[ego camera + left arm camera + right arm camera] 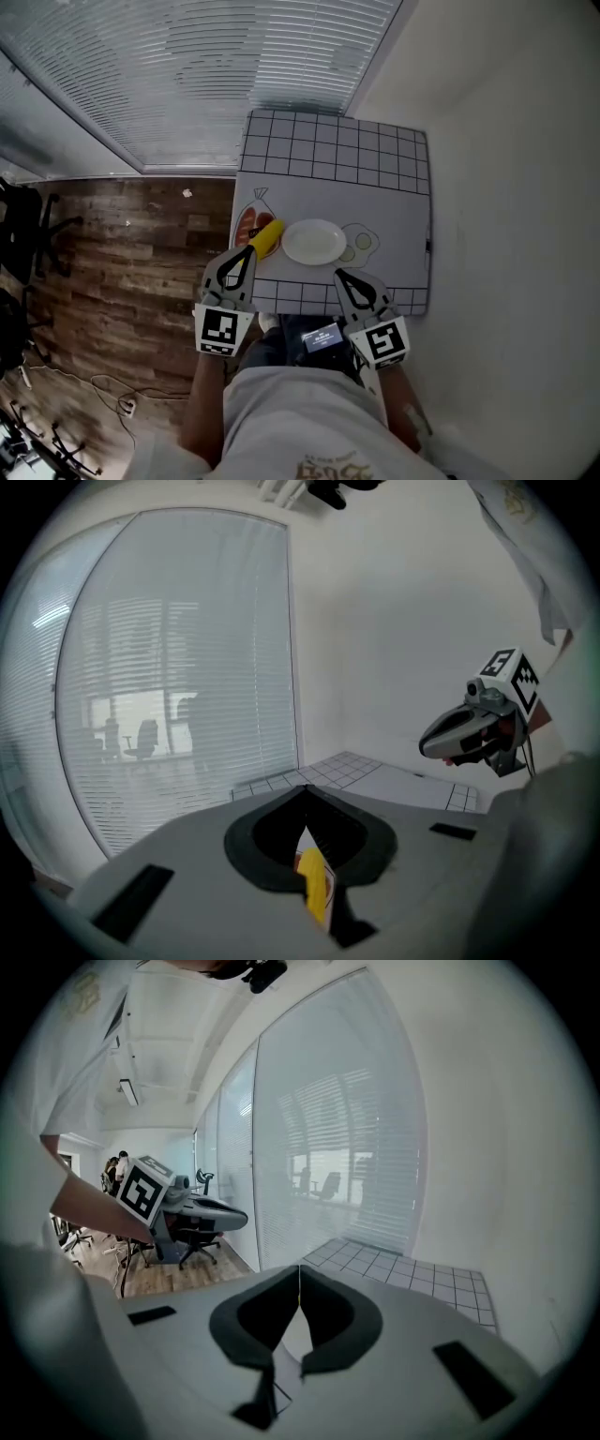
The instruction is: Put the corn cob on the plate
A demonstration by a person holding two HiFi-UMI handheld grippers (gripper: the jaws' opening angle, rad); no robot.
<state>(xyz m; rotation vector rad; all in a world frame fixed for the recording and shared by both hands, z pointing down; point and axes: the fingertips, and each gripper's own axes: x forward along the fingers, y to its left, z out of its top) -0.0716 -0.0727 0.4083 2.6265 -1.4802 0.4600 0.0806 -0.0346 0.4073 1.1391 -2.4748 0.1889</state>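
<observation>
The yellow corn cob [268, 236] lies on the white table mat, just left of the empty white plate [314, 241]. My left gripper [248, 251] is shut with nothing in it, its tips close to the cob's near end. I cannot tell whether they touch. In the left gripper view the corn cob [315, 885] shows through the gap below the closed jaws. My right gripper [340, 274] is also shut and empty, hovering over the mat's near edge in front of the plate. In the left gripper view it appears as the right gripper [461, 733] at the right.
The table mat [375, 169] has a grid border and printed food pictures: sausages [246, 225] left of the cob, a fried egg [360, 243] right of the plate. A window with blinds [187, 84] runs along the left, a white wall on the right. Wooden floor [122, 253] lies left of the table.
</observation>
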